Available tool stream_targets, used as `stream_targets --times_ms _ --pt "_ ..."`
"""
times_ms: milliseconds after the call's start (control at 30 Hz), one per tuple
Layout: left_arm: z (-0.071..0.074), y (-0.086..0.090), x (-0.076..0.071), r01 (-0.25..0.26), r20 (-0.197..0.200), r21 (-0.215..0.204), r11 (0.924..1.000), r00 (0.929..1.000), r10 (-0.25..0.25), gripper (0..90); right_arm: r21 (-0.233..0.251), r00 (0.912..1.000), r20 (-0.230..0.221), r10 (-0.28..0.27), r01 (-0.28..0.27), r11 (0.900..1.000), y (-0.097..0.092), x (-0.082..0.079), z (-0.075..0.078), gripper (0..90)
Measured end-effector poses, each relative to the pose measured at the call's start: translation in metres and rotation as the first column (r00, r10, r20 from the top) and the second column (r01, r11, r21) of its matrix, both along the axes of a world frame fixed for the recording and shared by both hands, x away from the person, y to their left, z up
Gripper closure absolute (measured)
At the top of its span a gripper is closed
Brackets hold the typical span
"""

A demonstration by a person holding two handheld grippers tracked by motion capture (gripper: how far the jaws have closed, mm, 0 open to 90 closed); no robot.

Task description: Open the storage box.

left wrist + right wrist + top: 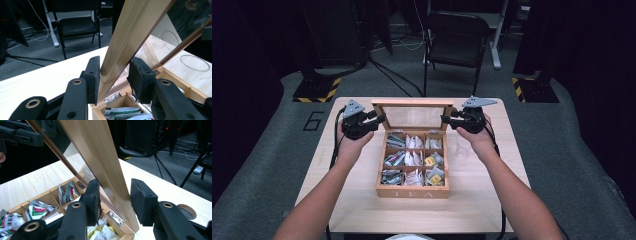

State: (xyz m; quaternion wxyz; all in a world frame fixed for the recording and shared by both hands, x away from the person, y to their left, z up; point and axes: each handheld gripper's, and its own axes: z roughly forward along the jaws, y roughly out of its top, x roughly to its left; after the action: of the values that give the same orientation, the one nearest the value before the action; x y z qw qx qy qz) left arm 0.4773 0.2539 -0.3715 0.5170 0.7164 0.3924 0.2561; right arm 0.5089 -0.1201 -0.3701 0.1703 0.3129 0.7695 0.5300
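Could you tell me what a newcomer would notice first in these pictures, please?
A wooden tea box stands mid-table, its nine compartments full of tea bags. Its glass-paned lid stands raised, with the left gripper at one side edge and the right gripper at the other. A black chair stands beyond the table.

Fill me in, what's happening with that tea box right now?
A person holds a gripper in each hand at the raised glass-paned lid of the wooden tea box. The left gripper and the right gripper each straddle a side rail of the lid's frame, jaws not clamped. The box stands open, its compartments full of tea bags. A clear cup sits beside it.
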Motion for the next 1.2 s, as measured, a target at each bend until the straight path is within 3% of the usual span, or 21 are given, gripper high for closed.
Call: stream_targets --times_ms 133,333,600,700,900,967,1200 --pt "0.001 -0.002 0.002 -0.014 -0.014 0.004 0.9999 0.9998 0.014 62.0 -0.011 0.9997 0.004 -0.022 0.022 0.9997 0.002 0.001 0.001 60.2" --pt "0.002 0.002 0.01 0.023 -0.043 0.004 0.9997 0.9988 -0.023 61.6 -0.01 0.9994 -0.007 -0.034 0.034 0.9994 0.003 0.003 0.001 60.2" --pt "0.0 0.005 0.019 0.046 -0.045 -0.003 0.9989 0.9979 -0.046 61.4 -0.012 0.9981 -0.03 -0.054 0.054 0.9985 0.004 0.008 0.001 60.6" --pt "-0.002 0.007 0.022 0.049 -0.064 -0.03 0.9983 0.9966 -0.051 60.7 -0.022 0.9976 -0.041 -0.056 0.055 0.9982 0.005 0.011 0.0 60.7" --pt "-0.001 0.005 0.029 0.048 -0.113 -0.021 0.9986 0.9923 -0.05 60.9 -0.037 0.9958 -0.059 -0.069 0.067 0.997 0.007 0.016 -0.004 61.1" --pt "-0.001 0.006 0.031 0.051 -0.107 -0.009 0.9987 0.993 -0.051 61.1 -0.032 0.9952 -0.063 -0.074 0.072 0.9969 0.007 0.017 -0.004 61.2" --pt "-0.003 0.007 0.038 0.057 -0.121 -0.036 0.9977 0.9908 -0.061 60.8 -0.014 0.9937 -0.076 -0.082 0.081 0.9966 0.006 0.021 -0.005 61.6"
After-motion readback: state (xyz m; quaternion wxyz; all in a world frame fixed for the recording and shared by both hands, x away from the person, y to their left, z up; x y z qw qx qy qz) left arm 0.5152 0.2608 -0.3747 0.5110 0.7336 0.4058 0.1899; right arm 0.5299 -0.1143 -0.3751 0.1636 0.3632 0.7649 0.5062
